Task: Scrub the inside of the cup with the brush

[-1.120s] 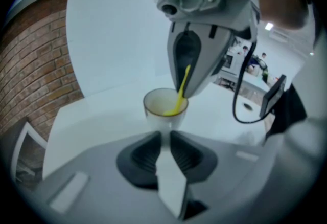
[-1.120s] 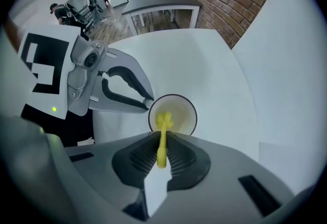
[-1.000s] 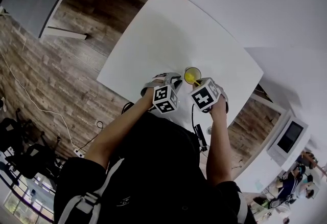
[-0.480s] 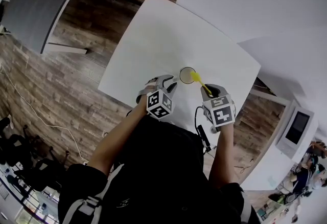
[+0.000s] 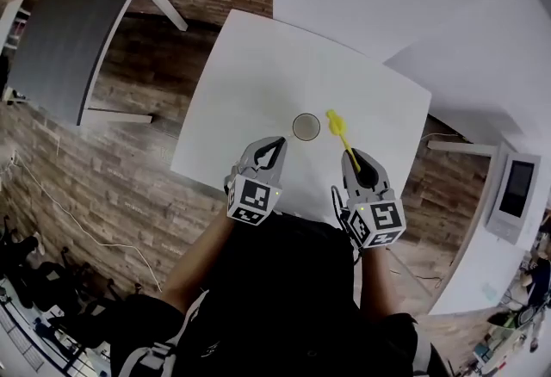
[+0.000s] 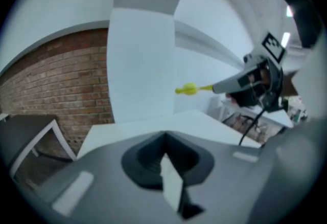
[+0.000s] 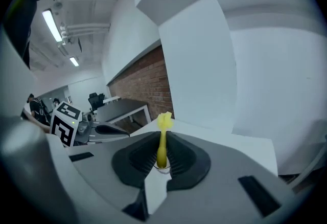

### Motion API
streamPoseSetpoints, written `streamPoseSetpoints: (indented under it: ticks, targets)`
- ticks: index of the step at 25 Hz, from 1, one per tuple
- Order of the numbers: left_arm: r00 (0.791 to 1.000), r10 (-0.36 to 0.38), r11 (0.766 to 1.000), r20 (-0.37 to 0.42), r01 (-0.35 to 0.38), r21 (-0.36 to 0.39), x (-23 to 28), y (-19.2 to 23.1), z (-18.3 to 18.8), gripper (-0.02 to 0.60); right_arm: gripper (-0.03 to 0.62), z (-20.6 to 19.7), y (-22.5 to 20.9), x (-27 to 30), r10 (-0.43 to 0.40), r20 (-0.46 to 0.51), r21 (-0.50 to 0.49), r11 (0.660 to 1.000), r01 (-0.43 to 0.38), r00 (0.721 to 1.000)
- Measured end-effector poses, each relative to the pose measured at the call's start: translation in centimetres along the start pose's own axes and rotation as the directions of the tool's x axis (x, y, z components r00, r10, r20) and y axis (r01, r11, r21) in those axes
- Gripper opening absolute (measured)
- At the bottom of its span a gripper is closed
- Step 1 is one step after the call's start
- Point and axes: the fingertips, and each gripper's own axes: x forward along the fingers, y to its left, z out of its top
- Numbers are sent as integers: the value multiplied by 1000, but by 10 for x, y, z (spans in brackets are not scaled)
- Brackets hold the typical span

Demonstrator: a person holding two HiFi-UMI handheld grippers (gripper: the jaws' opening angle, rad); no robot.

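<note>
The cup point(image 5: 306, 126) stands upright and alone on the white table point(image 5: 250, 74), seen from above. My right gripper point(image 5: 360, 167) is shut on the handle of the yellow brush point(image 5: 337, 122), whose bristle head hangs just right of the cup, apart from it. In the right gripper view the brush point(image 7: 163, 128) sticks straight out between the closed pads. My left gripper point(image 5: 274, 148) hovers near the table's front edge, below-left of the cup. Its jaws have just closed with nothing between them. In the left gripper view the brush head point(image 6: 187, 89) shows, the cup does not.
A dark grey table point(image 5: 77, 40) stands at the upper left over brick-patterned flooring. A screen point(image 5: 515, 190) sits at the right edge. The person's dark torso point(image 5: 284, 298) fills the bottom of the head view. White walls rise beyond the table.
The brush has come out of the cup and now hangs to its right. Both grippers have lifted and drawn back toward the person. The left gripper has left the cup.
</note>
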Motion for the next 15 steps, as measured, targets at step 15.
streamPoseSetpoints:
  ticks: [15]
  targets:
    - [987, 72, 997, 142, -77, 31, -23, -33, 42, 3, 31, -5, -3, -46, -90, 186, 31, 996, 86, 978]
